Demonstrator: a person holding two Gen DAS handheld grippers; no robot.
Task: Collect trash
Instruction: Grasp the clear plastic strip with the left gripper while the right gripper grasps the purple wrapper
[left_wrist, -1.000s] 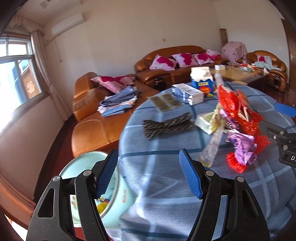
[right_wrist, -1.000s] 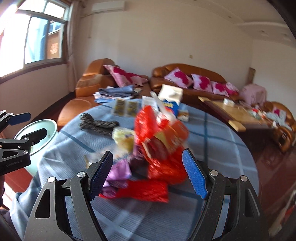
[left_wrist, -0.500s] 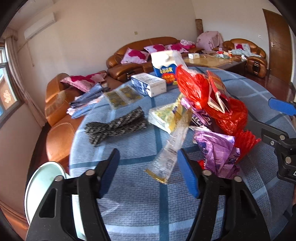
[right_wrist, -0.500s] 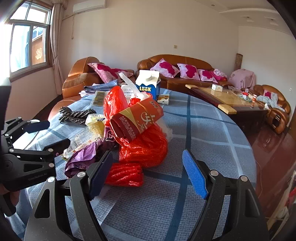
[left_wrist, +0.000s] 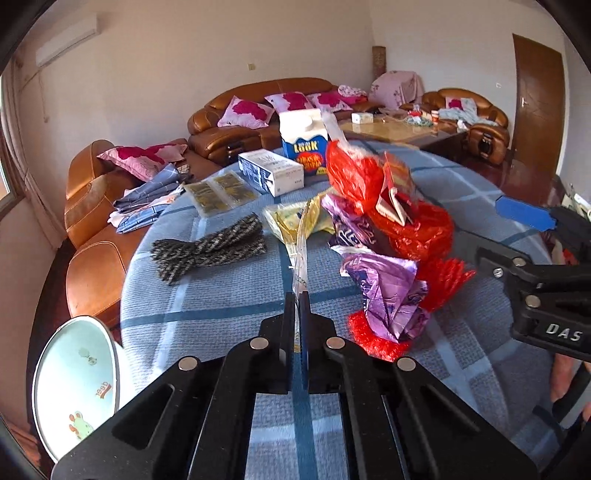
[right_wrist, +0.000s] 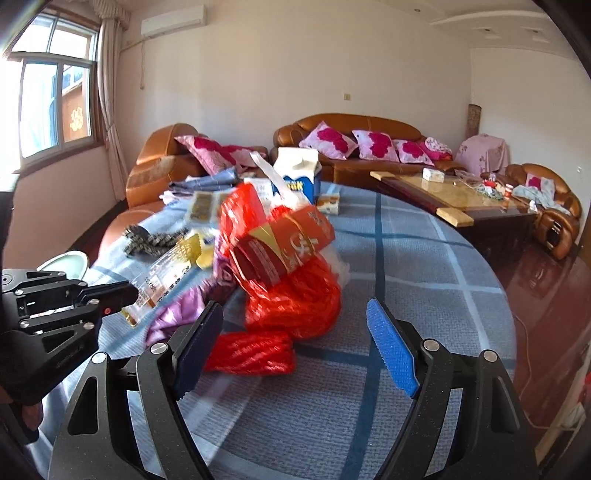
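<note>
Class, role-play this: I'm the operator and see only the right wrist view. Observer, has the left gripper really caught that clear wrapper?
Observer: Yes. The left gripper has just been closing, and its pads pinch the near end of the clear wrapper.
Operator: Where's the bin?
Observer: The pale green bin stands beside the table edge, low on that gripper's left, with cartoon animals printed on its inner wall.

The red bag (right_wrist: 291, 295) at the middle of the right wrist view is smeared by motion — the print on the red packet (right_wrist: 295, 243) atop it cannot be read. At nine o'clock the left gripper (right_wrist: 125, 295) is cut off by the edge. The bin (left_wrist: 75, 384) at eight o'clock in the left wrist view is partly cropped — its contents are hidden.
</note>
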